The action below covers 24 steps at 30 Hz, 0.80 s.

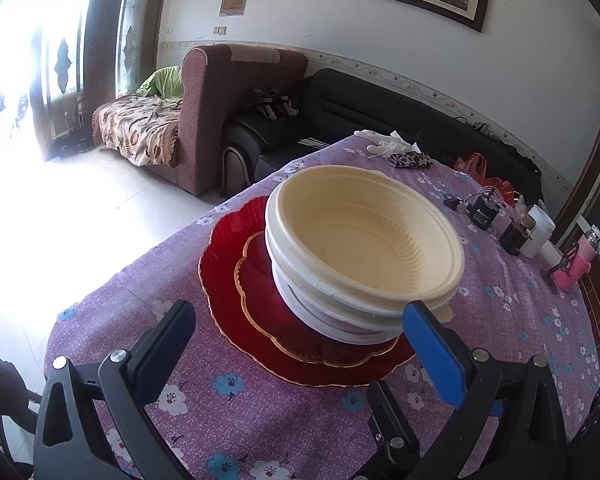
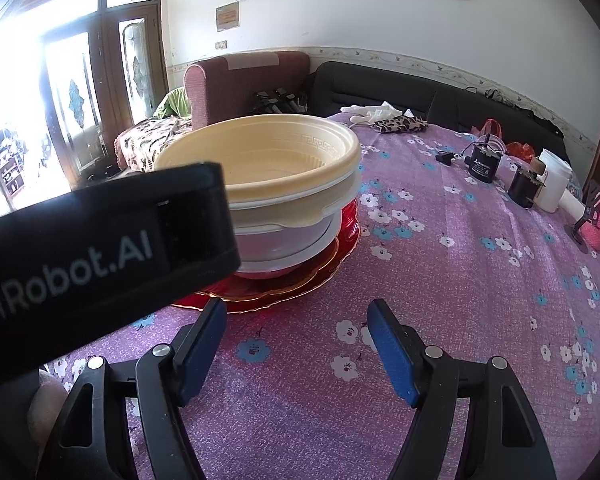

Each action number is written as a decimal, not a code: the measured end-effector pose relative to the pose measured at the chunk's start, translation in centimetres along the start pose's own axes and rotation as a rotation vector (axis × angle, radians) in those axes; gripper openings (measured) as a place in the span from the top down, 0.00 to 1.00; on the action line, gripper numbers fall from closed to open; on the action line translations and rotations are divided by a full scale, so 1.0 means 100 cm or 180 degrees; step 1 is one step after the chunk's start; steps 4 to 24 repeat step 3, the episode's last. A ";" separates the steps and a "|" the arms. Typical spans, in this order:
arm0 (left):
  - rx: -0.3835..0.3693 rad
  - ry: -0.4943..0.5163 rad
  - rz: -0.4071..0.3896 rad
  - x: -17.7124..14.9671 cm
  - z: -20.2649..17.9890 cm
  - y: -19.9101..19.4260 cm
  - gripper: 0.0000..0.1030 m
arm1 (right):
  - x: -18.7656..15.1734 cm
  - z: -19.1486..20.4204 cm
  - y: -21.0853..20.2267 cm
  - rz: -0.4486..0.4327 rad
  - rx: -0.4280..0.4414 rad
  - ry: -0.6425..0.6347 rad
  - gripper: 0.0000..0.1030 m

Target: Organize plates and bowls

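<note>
Two stacks in one: cream plastic bowls (image 1: pixel 364 248) nested over white ones, on red scalloped glass plates (image 1: pixel 236 280).
Large-under-small keeps it stable on the floral purple counter (image 2: pixel 460 280); left gripper (image 1: pixel 300 344) and right gripper (image 2: pixel 296 344) gape apart, empty.

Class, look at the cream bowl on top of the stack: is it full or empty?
Empty. The cream bowl sits upright on the white bowls, and the left wrist view shows its ribbed inside and bare bottom, with nothing in it.
</note>
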<state>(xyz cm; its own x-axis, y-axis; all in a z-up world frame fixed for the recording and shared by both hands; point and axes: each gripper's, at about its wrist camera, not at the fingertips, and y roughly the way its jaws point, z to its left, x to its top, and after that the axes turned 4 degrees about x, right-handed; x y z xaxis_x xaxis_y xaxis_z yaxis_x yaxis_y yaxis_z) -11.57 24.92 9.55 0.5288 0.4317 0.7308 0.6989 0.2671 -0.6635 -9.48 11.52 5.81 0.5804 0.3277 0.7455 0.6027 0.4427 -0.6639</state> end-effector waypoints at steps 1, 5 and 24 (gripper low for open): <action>0.0012 -0.0001 -0.0003 0.000 0.000 -0.001 0.00 | 0.000 0.000 -0.001 -0.0006 0.0004 0.0000 0.25; 0.0047 -0.0007 -0.0001 0.000 0.000 -0.002 0.00 | 0.001 -0.002 -0.003 -0.0033 0.0012 0.0020 0.25; 0.0047 -0.0007 -0.0001 0.000 0.000 -0.002 0.00 | 0.001 -0.002 -0.003 -0.0033 0.0012 0.0020 0.25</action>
